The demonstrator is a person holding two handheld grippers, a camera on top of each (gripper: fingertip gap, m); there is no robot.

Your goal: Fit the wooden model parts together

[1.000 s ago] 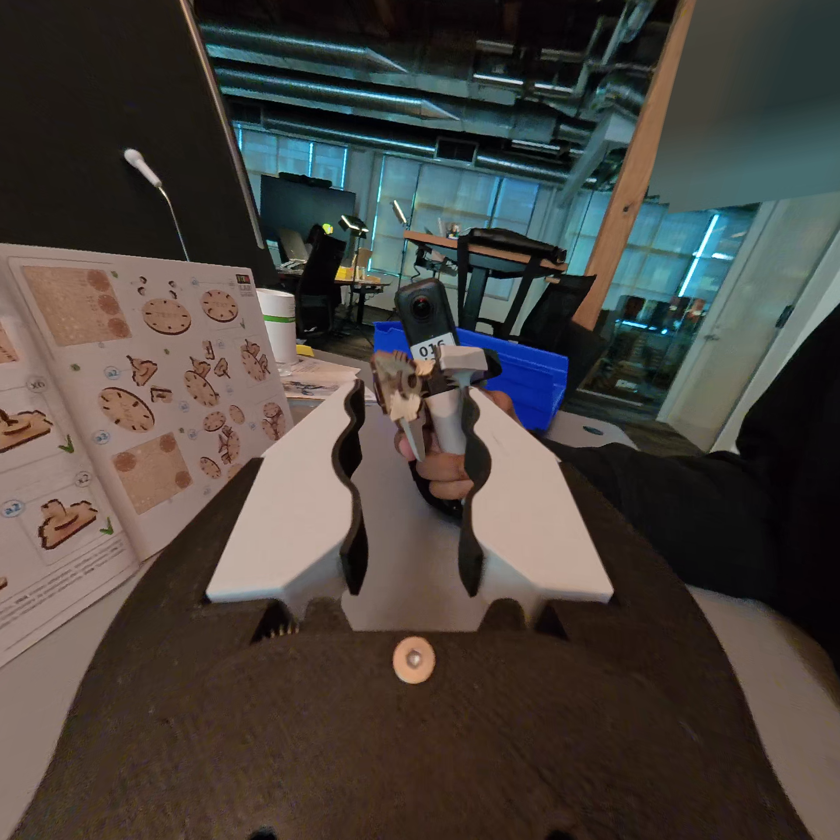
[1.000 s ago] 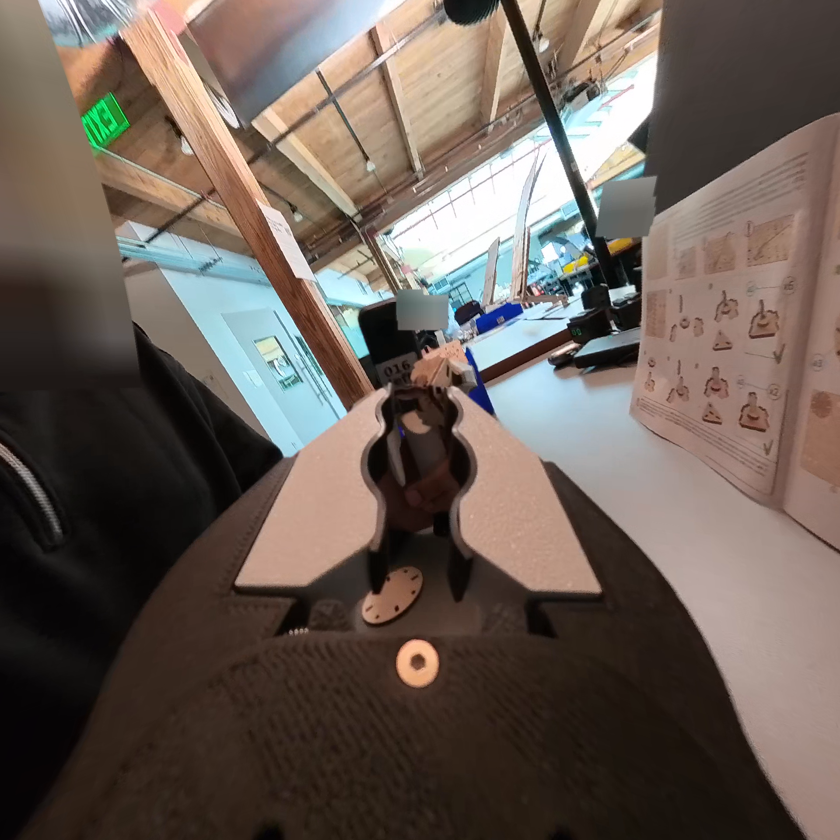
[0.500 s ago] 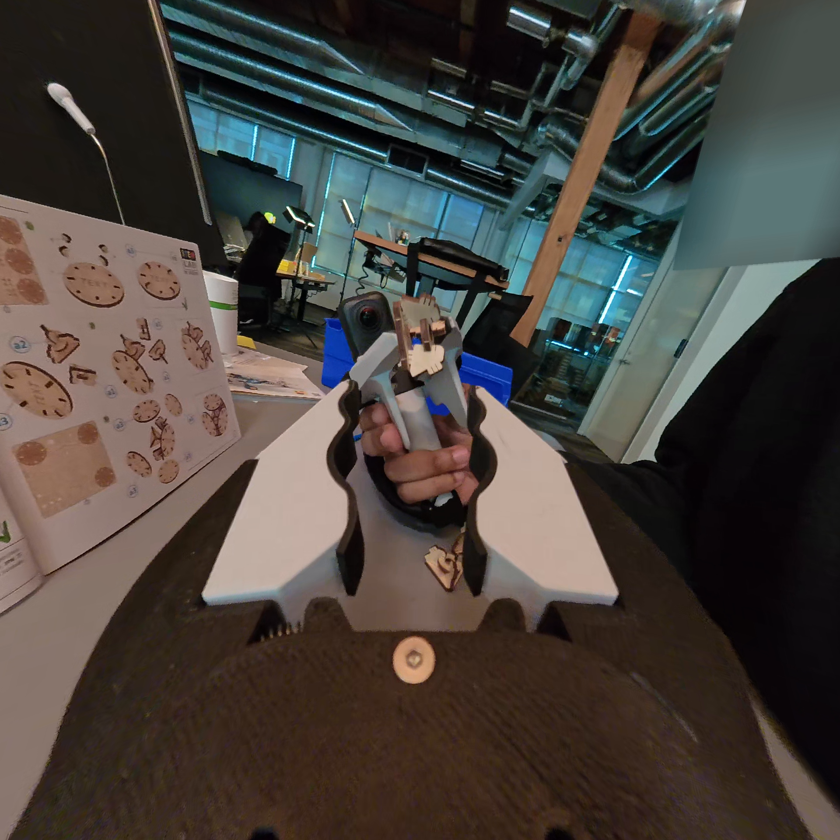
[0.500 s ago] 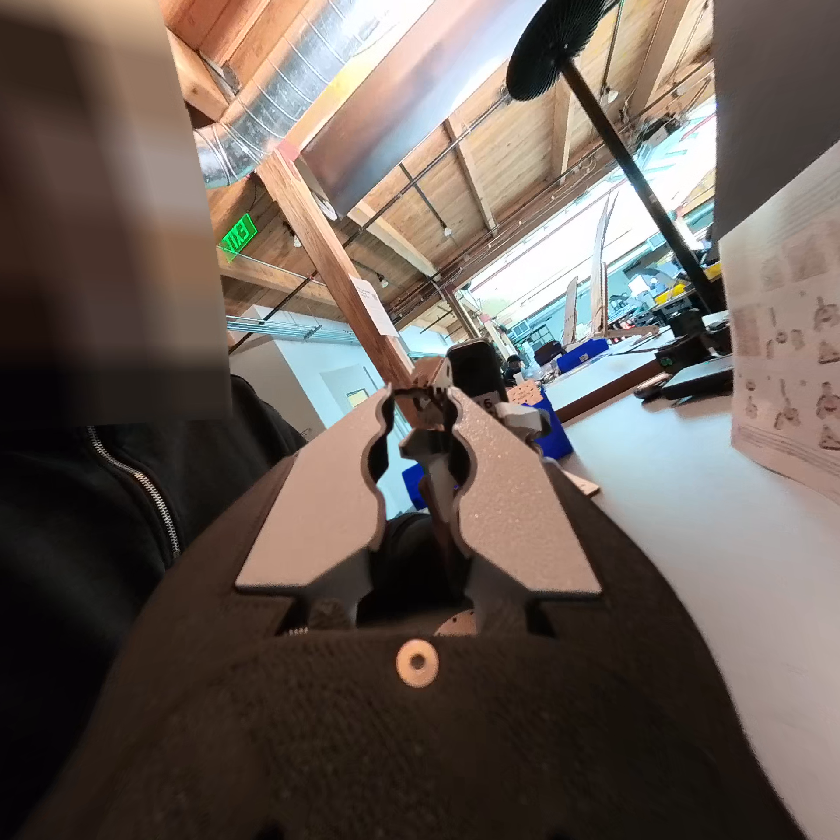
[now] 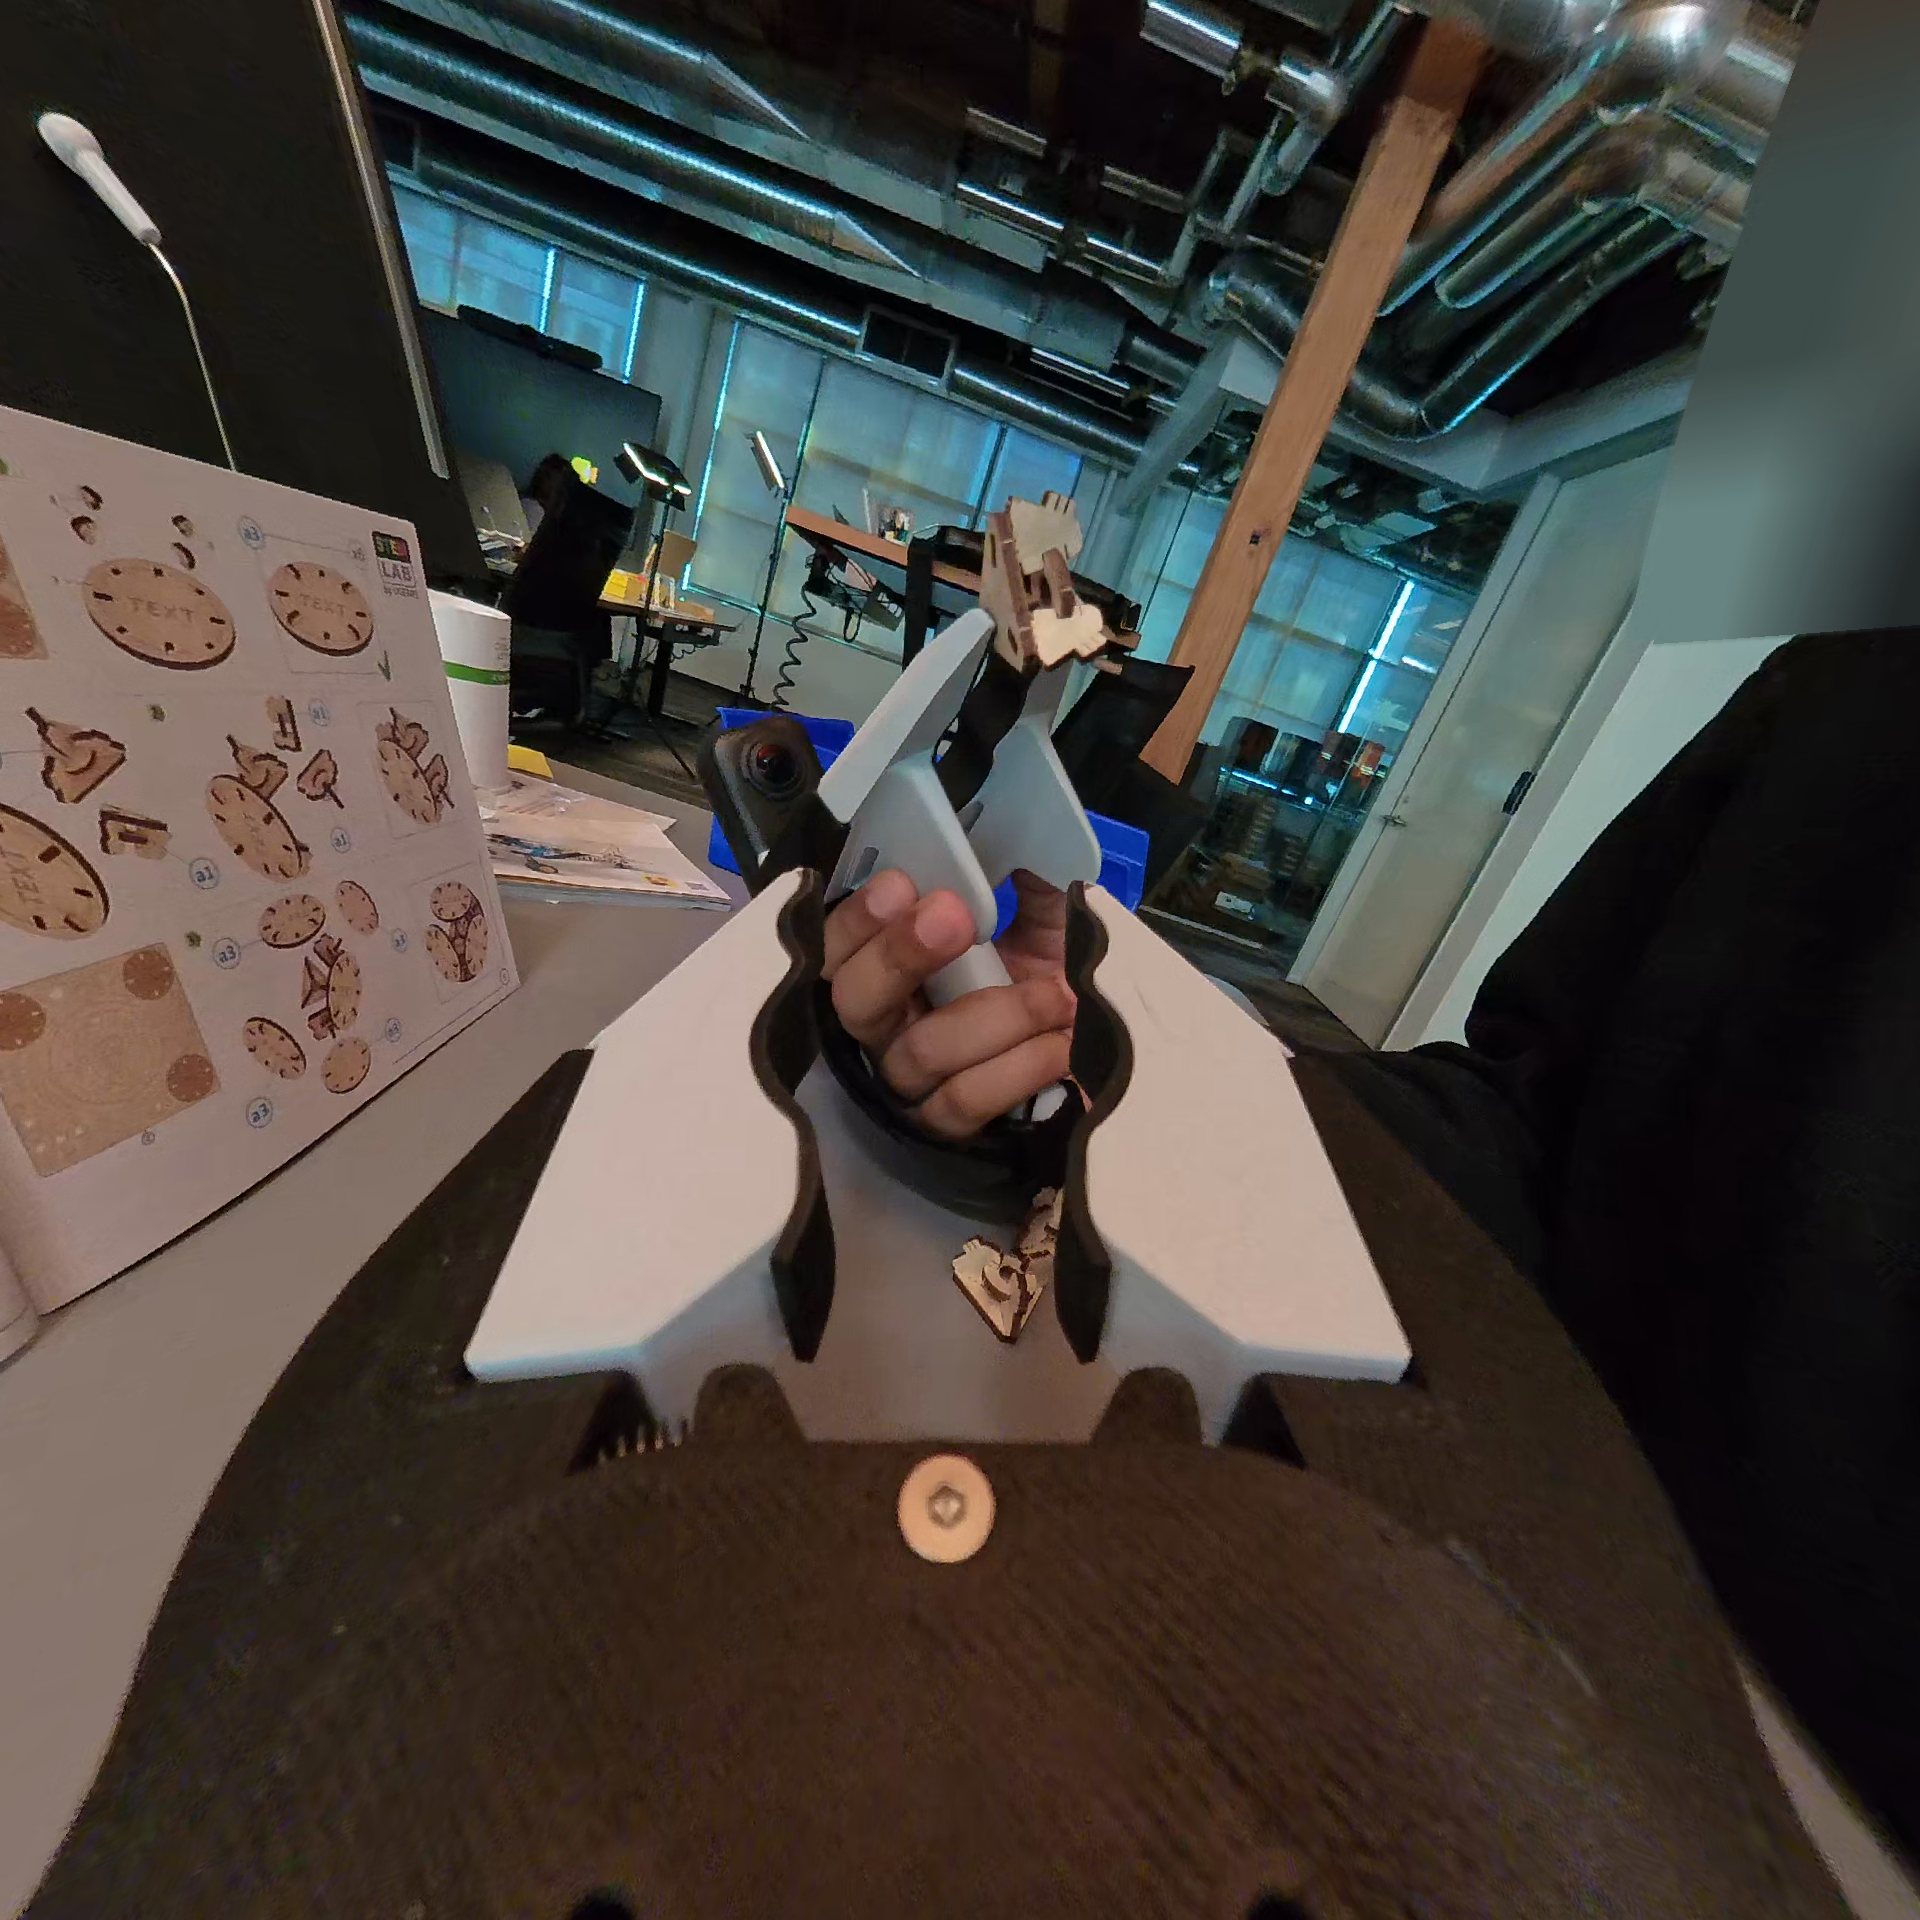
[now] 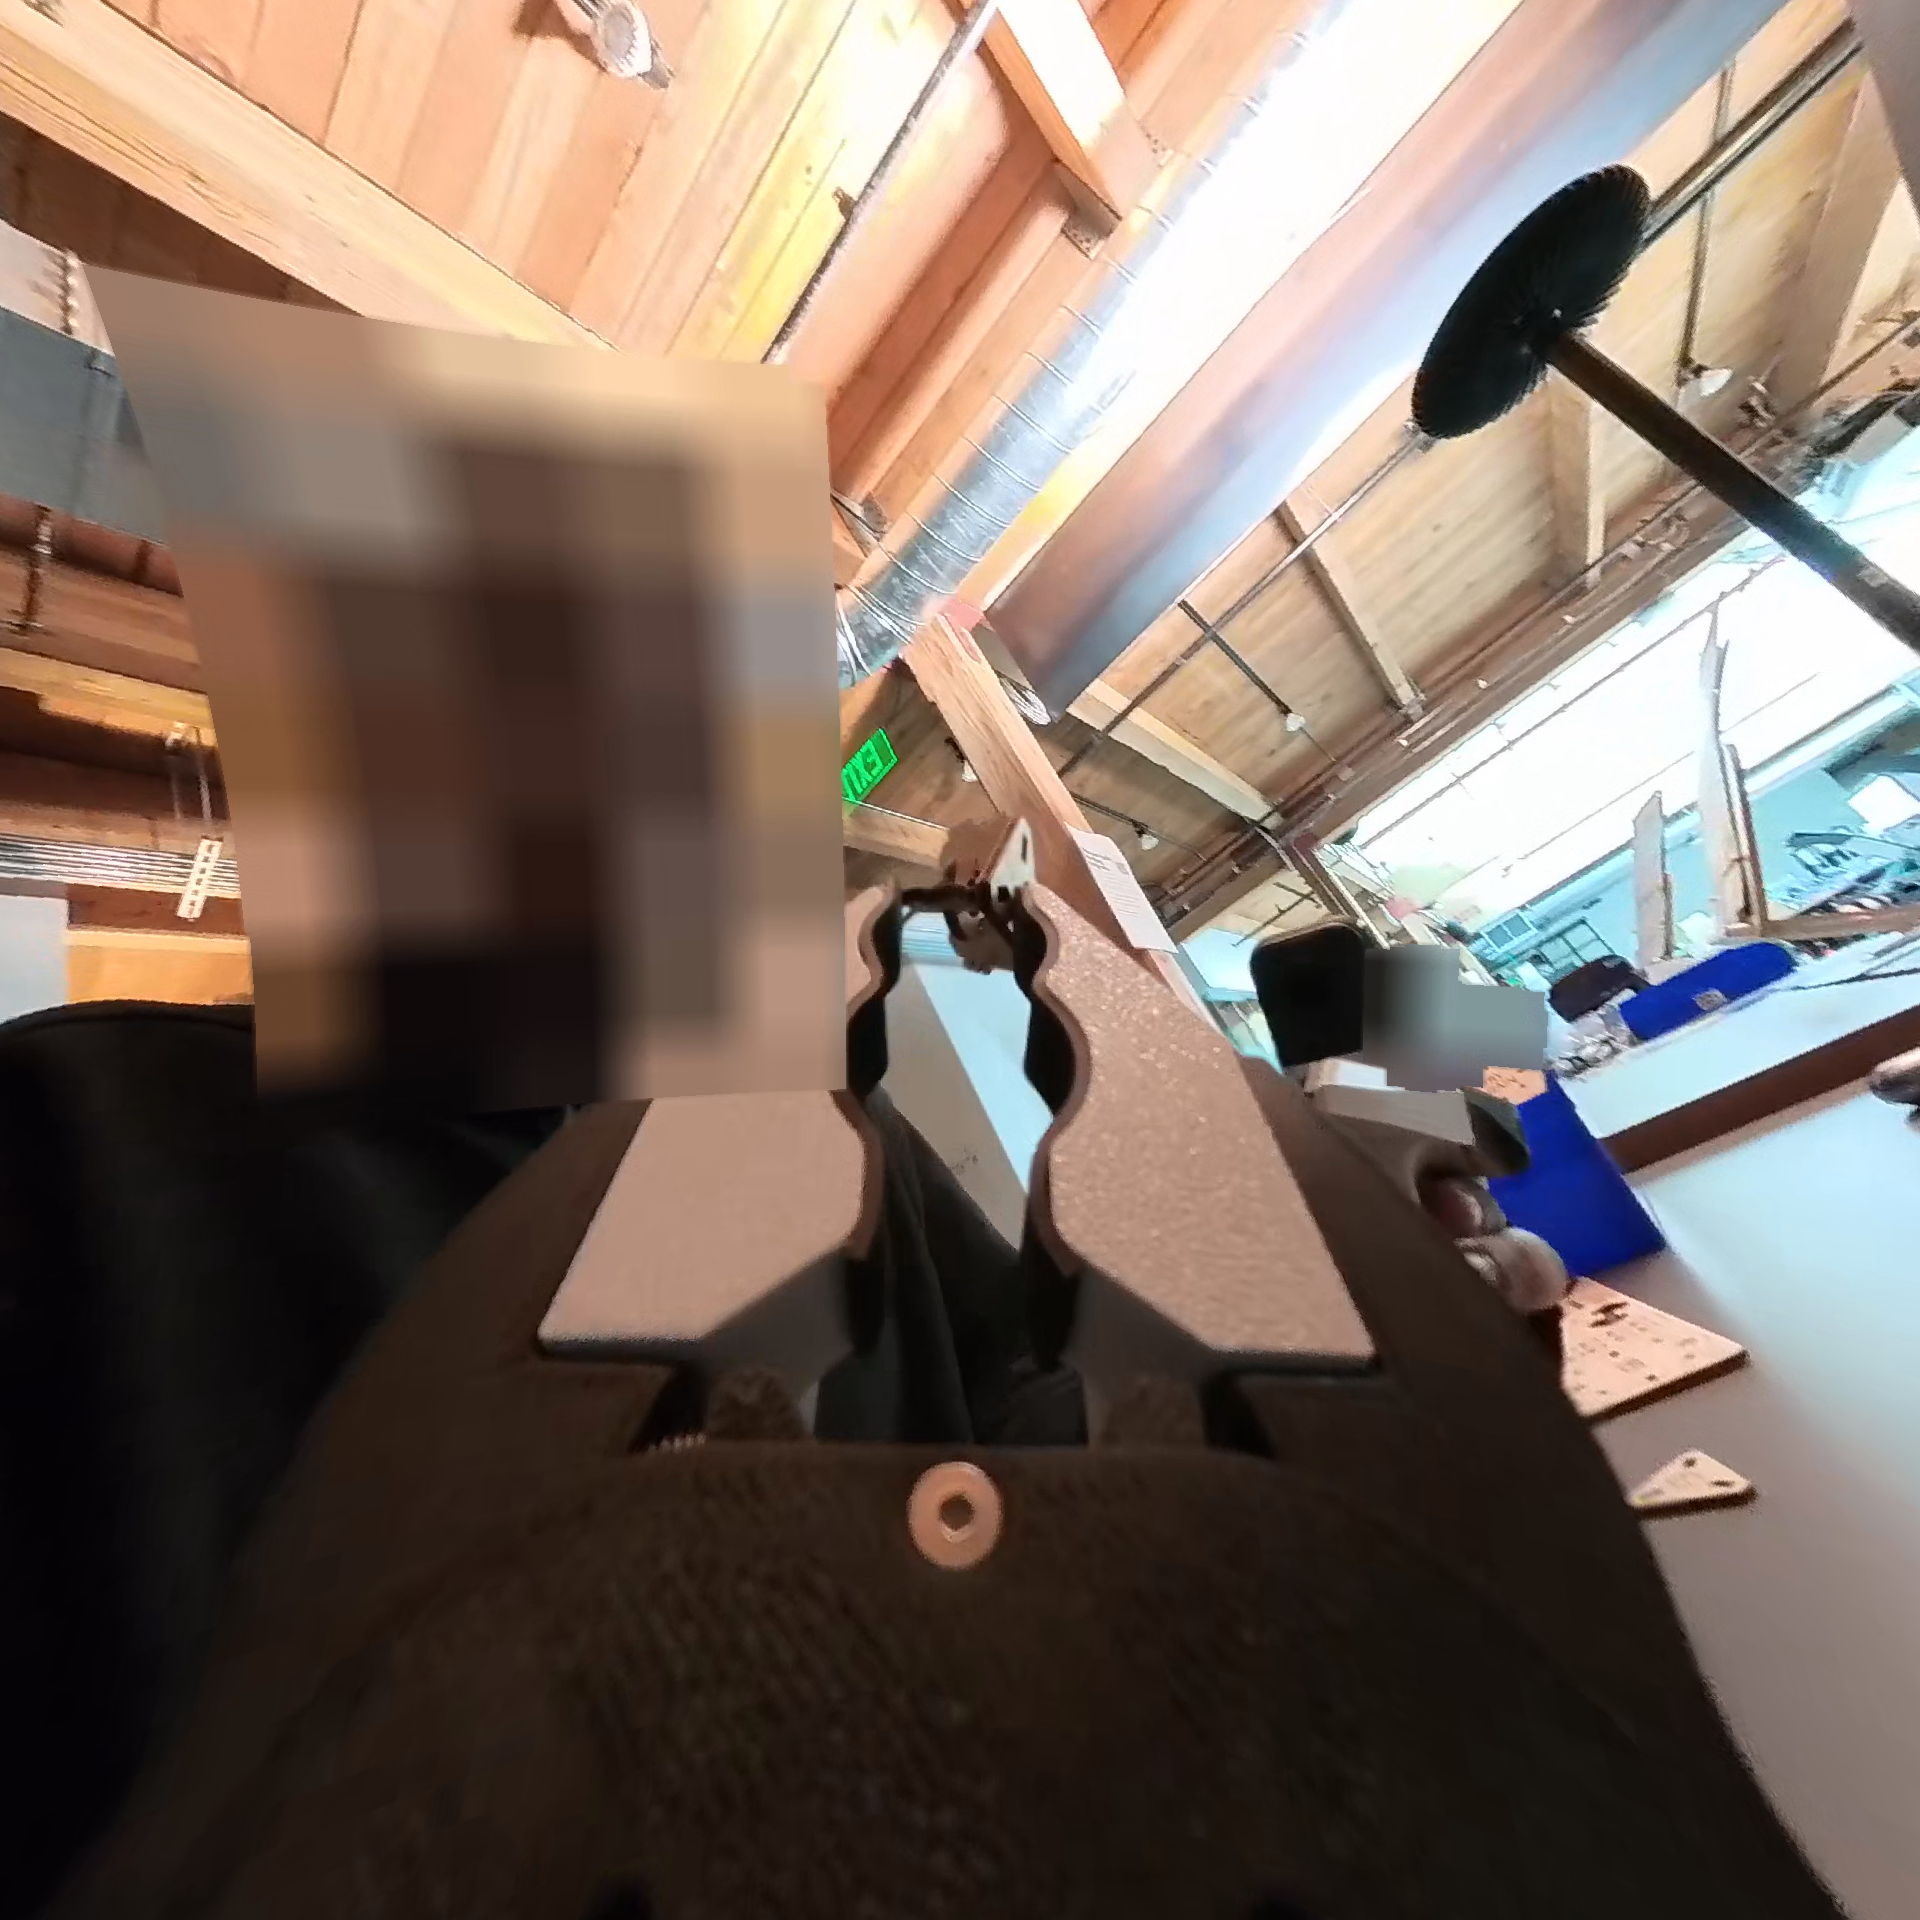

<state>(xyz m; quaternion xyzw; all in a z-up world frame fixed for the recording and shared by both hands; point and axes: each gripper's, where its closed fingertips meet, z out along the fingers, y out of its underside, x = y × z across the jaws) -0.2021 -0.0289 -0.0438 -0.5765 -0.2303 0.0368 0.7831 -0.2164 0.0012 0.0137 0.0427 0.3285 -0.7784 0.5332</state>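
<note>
Tilted higher than a second ago, right gripper (image 5: 1023,644) pinches a wooden puzzle piece (image 5: 1034,592) at its tips; left gripper (image 5: 940,914) stands wide, another wooden piece (image 5: 1003,1273) between its fingers, touching unclear

You're in an open-plan workshop office — exposed metal ducts (image 5: 644,156) and timber beams (image 6: 1049,114) overhead, desks (image 5: 873,540), office chairs (image 5: 566,613), a blue parts bin (image 5: 1127,847) behind.

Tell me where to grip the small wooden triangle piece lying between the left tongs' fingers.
Probably by the upright part rising from the wooden triangle piece, coming from above: its base lies flat and thin on the table. It sits beside the right-hand finger of the open left tongs, so shift right to centre it.
</note>
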